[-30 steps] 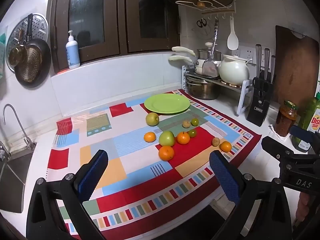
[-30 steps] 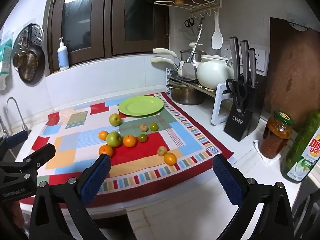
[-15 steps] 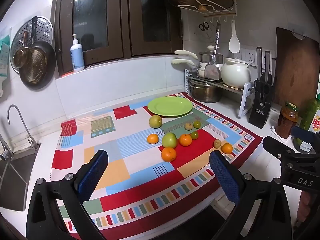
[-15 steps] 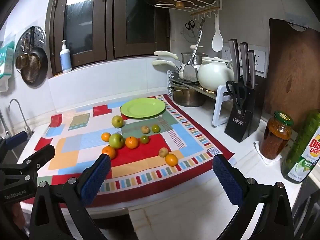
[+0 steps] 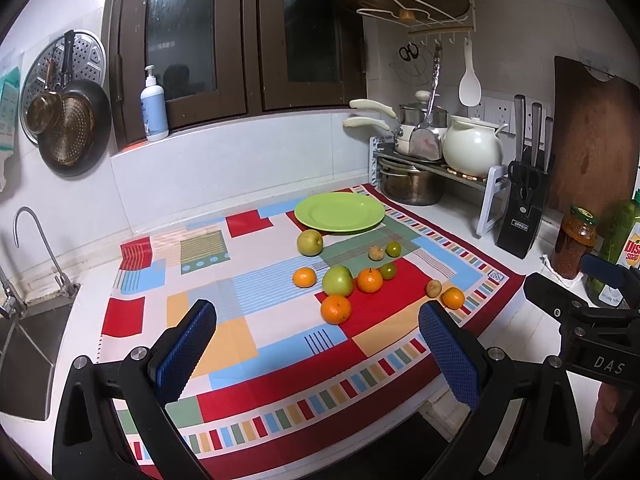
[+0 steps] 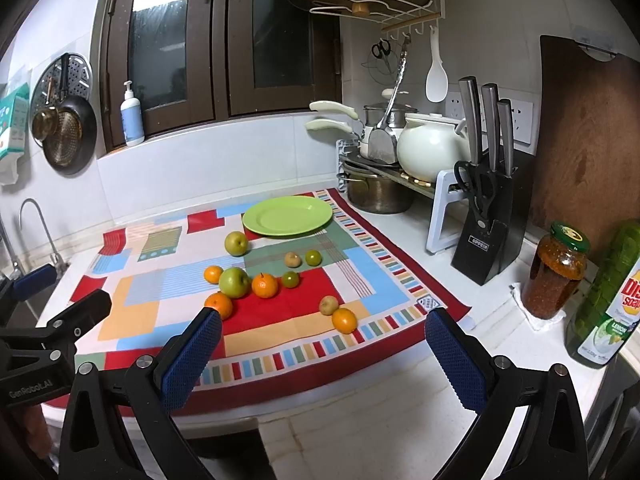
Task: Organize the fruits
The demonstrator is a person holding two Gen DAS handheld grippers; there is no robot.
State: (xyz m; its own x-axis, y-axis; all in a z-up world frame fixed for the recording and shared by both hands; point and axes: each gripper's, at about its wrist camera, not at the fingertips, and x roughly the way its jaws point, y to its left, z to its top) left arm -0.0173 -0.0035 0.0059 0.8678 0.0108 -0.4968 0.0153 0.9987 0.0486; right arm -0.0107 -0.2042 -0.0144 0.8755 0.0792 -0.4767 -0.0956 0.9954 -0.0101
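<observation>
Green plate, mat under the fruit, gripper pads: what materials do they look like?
Green plate: smooth, semi-gloss, uniform colour with a soft sheen; likely plastic or melamine, possibly glazed ceramic.
Patchwork mat: printed woven cloth, matte, slightly rippled at its far left corner.
Pads of the right gripper: blue, dimpled grid texture, probably rubber or soft plastic, on black rigid plastic fingers.

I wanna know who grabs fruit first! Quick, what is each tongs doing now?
Left tongs: open, holding nothing.
Right tongs: open, holding nothing.
</observation>
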